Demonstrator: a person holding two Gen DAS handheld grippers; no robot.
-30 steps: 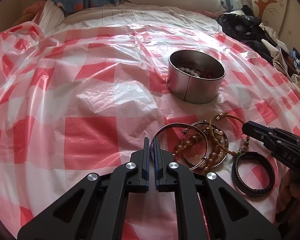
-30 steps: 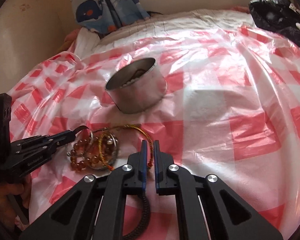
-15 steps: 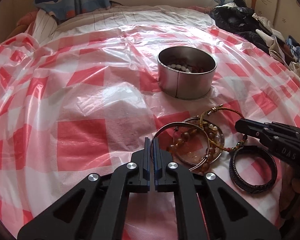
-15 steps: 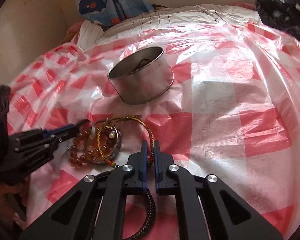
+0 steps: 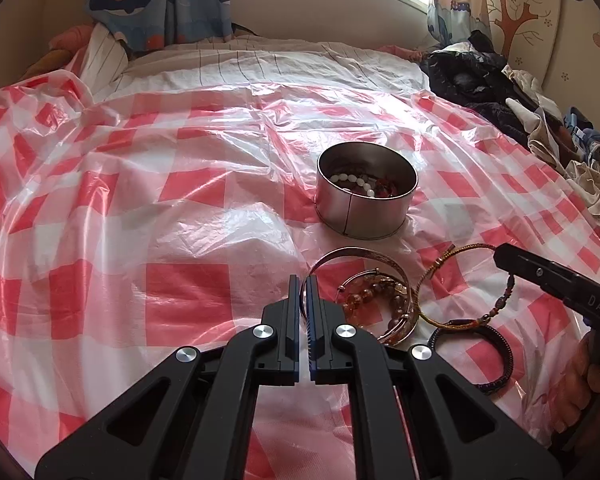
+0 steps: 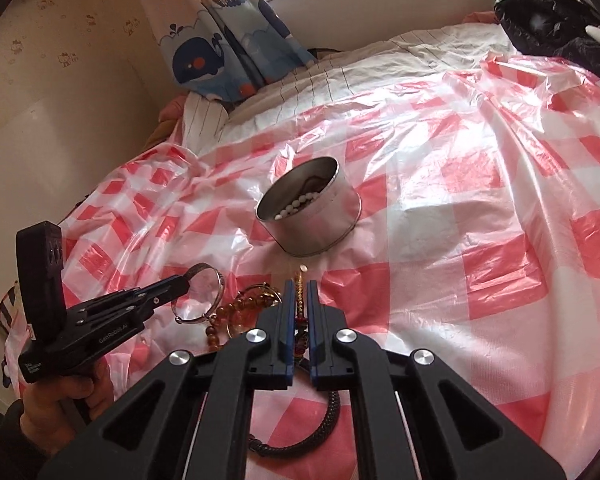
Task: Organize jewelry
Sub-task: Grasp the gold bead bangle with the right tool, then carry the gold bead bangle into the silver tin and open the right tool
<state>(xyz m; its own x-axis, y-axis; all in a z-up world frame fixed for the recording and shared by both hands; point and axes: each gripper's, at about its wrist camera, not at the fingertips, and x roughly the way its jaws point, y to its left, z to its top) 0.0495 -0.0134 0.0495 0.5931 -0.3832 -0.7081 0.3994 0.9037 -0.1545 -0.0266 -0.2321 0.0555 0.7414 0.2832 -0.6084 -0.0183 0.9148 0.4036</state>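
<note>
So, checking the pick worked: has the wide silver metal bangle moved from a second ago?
Yes. The left gripper has lifted the wide silver metal bangle up off the amber bead bracelet, tilting it toward the round metal tin.

A home bedroom, plainly a child's: a bed [image 5: 260, 68] under a checked plastic sheet [image 5: 140, 200], whale-print curtains [image 6: 228, 40] by the window, clothes [image 5: 500, 88] piled at its edge.

My left claw [image 5: 304, 288] is closed on the thin metal bangle [image 5: 356, 254], which stands tilted up from the bed. My right claw [image 6: 299, 294] pinches the gold-red cord bracelet [image 5: 456, 280]. Amber beads [image 5: 374, 300] and a black braided bracelet [image 5: 496, 354] lie beside. The round tin [image 5: 364, 216] behind holds white beads.
</note>
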